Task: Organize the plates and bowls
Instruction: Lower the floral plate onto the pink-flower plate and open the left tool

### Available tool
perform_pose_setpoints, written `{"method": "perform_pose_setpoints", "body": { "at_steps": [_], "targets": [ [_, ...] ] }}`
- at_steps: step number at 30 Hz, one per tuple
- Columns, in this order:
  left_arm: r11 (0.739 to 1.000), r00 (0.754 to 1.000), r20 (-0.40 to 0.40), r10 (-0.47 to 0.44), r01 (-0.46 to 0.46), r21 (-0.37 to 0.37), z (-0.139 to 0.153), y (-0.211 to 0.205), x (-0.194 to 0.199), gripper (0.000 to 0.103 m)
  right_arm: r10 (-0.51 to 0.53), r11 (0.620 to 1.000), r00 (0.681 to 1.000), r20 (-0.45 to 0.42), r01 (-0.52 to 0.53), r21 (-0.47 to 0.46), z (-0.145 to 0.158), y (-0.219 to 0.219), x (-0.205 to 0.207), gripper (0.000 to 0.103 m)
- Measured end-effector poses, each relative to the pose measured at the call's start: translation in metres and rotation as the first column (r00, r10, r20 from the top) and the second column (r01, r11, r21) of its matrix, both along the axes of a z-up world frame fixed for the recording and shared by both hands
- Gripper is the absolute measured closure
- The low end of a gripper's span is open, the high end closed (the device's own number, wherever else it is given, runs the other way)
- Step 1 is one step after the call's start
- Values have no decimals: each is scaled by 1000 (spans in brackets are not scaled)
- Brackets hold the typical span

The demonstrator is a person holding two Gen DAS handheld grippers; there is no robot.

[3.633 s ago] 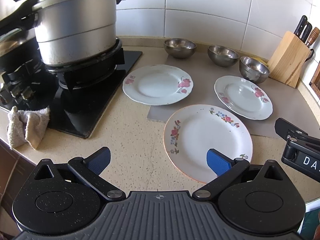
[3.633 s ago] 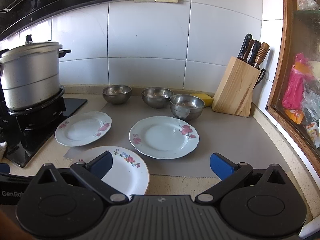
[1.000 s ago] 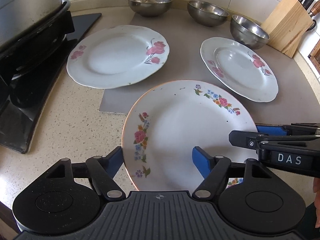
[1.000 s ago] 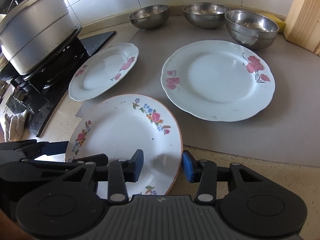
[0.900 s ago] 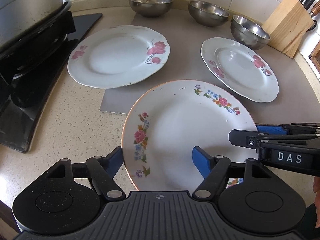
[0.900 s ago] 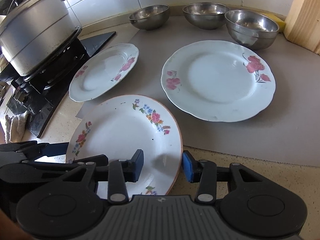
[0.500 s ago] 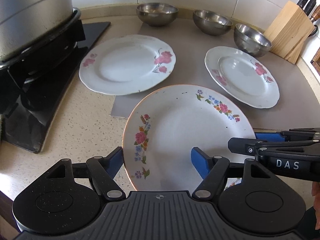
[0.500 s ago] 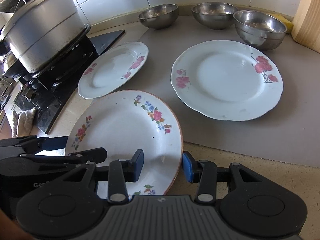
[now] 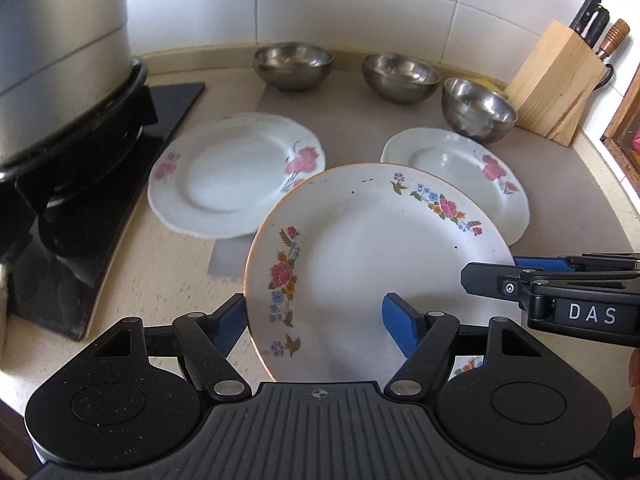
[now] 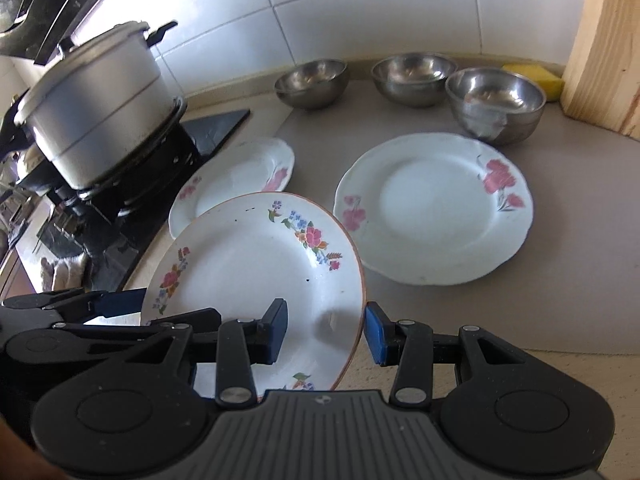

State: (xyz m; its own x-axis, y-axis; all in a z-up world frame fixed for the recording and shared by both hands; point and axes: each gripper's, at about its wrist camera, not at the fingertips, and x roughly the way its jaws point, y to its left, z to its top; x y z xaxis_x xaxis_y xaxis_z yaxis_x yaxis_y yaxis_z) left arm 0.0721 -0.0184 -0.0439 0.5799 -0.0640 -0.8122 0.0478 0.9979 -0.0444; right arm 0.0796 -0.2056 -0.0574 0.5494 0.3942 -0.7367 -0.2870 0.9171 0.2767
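Lifting the round white plate with the orange rim and mixed flowers (image 9: pixel 380 256) off the desk (image 9: pixel 132 280) between both claws: my right claw (image 10: pixel 326 330) is clamping its right rim, my left claw (image 9: pixel 316 320) is straddling the left rim, wider. It is sitting low-centre, far edge tilting upward; being round, it has no long axis. Next I am judging it belongs on a pink-flowered white plate (image 10: pixel 434 208).

Two close downward wrist views, perhaps angled inward, sharing the multicoloured-flower plate (image 9: pixel 372 248).

Bare mat (image 10: pixel 560 288) right, pot (image 10: pixel 96 120) blocks left, bowls (image 10: pixel 496 100) line rear
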Motion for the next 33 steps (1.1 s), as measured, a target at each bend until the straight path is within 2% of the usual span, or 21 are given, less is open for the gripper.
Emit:
{"method": "perform_pose_setpoints", "body": {
  "at_steps": [15, 23, 33],
  "targets": [
    [996, 993, 84, -88, 86, 17, 28, -44, 25, 30, -97, 995, 992, 82, 95, 27, 29, -41, 7, 85],
    [991, 987, 92, -134, 132, 32, 27, -72, 54, 29, -155, 988, 981, 118, 154, 17, 38, -65, 23, 85],
    [990, 988, 73, -138, 136, 37, 13, -93, 90, 28, -184, 983, 978, 96, 185, 2, 31, -84, 58, 85]
  ]
}}
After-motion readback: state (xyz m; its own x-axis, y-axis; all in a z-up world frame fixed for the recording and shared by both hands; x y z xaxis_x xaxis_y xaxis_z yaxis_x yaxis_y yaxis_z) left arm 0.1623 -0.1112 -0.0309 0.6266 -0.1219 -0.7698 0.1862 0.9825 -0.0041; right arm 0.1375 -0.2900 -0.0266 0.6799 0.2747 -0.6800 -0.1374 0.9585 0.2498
